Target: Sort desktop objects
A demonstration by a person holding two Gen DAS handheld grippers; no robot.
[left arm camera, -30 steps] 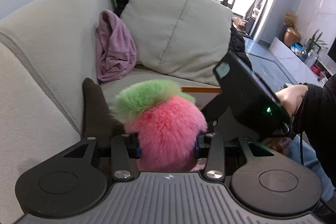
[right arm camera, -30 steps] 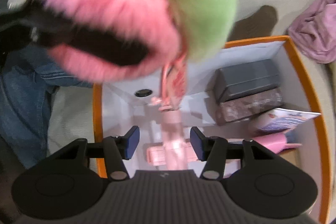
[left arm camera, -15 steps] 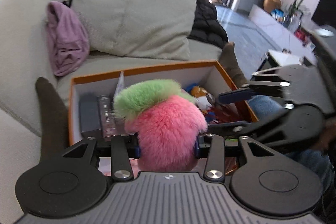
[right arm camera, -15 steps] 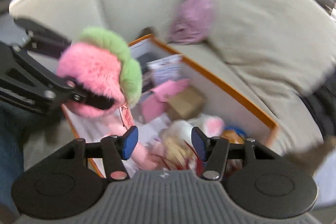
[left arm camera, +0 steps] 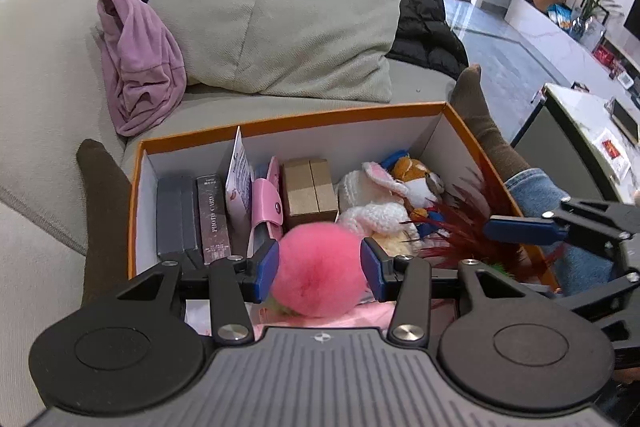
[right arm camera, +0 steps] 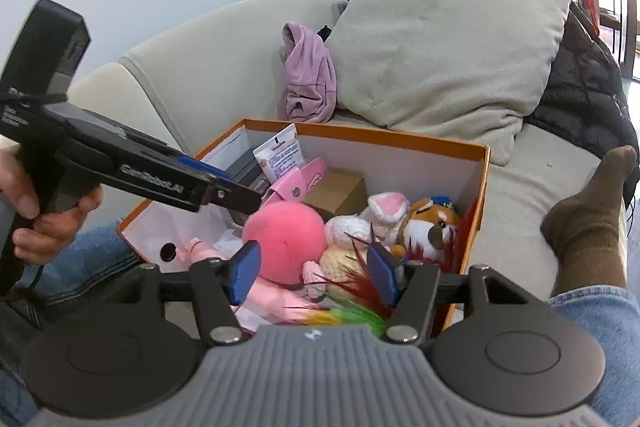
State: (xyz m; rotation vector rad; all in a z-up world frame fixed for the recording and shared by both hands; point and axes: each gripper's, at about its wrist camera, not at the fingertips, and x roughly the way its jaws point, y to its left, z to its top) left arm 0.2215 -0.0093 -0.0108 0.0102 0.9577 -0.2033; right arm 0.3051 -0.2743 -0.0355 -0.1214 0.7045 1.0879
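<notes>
1. Pink pompom (left arm camera: 318, 269): fluffy ball, set low inside the orange box (left arm camera: 288, 117), at its near end, in front of the pink case (left arm camera: 267, 203) and beside the white bunny plush (left arm camera: 372, 203). Its green part is hidden in both views.
2. Left gripper (left arm camera: 320, 269): the fingers have just been opening, with the pompom between them. The blue pads (left arm camera: 267, 267) stand at the edges of the fur; whether they press or merely brush it cannot be told. In the right wrist view, the gripper reaches over the box's left wall (right arm camera: 160, 203).
3. Right gripper (right arm camera: 312, 273): fingers apart and just been opening wider, nothing between them. It hovers at the box's near edge, above red and green feathers (right arm camera: 352, 303).
4. Step in hand, as judged: releasing the pompom into the box. Done well, the fingers would spread until the fur is plainly free, then lift straight up so that no strands drag the ball out.
5. Other contents: grey boxes (left arm camera: 178, 215), a "PHOTO CARD" box (left arm camera: 214, 219), a brown carton (left arm camera: 310, 193), a fox plush (left arm camera: 416, 179).
6. Hard to make out: the box floor beneath the pompom, and the pale pink item (right arm camera: 276, 293) lying under it.
</notes>
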